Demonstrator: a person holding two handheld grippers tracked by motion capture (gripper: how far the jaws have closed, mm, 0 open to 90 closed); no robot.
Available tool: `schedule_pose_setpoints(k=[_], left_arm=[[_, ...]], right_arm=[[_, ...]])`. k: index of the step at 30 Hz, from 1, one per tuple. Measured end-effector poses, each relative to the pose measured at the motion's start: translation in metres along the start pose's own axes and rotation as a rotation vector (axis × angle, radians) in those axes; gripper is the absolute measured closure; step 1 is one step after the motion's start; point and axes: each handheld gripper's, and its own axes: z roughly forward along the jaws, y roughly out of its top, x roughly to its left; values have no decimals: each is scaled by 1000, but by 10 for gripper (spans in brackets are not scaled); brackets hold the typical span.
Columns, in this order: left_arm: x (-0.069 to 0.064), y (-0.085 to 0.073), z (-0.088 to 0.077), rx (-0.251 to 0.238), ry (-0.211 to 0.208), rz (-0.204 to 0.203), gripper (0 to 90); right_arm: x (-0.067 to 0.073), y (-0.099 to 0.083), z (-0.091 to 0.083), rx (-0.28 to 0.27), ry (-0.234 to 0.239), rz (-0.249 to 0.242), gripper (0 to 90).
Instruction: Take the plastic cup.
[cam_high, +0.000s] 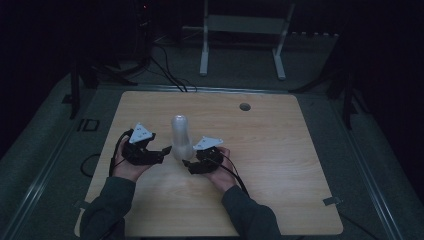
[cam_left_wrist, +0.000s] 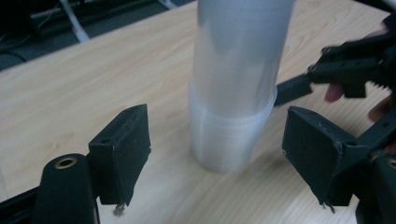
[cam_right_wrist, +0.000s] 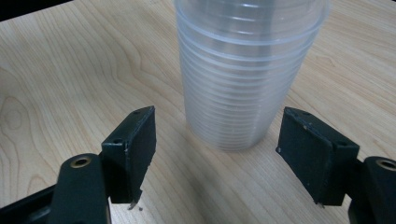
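Observation:
A tall stack of clear plastic cups (cam_high: 180, 137) stands upright on the wooden table (cam_high: 280, 165), its upper part narrower than the base. My left gripper (cam_high: 166, 150) is just left of the stack and open, the cups (cam_left_wrist: 233, 93) rising a little beyond its black jaws (cam_left_wrist: 217, 154). My right gripper (cam_high: 188, 163) sits at the stack's lower right, also open. In its own view the ribbed cups (cam_right_wrist: 243, 79) stand ahead of the spread jaws (cam_right_wrist: 223, 154), which do not touch them. The right gripper (cam_left_wrist: 299, 88) shows past the stack in the left gripper view.
A small round hole (cam_high: 244, 106) marks the table's far side. Behind the table stands a white metal frame (cam_high: 240, 30), and dark cables (cam_high: 165, 70) run over the grey floor. The surroundings are dim.

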Motion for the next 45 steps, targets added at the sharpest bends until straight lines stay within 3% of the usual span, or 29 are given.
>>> schedule_pose_setpoints(k=[12, 30, 45], left_arm=[[1, 34, 10, -31, -26, 22, 244], [-3, 54, 36, -64, -63, -5, 214], [-4, 59, 38, -77, -66, -6, 391]], right_arm=[[-5, 5, 2, -10, 10, 9, 278], [-7, 8, 4, -16, 8, 10, 278], [-7, 11, 1, -23, 5, 1, 279]])
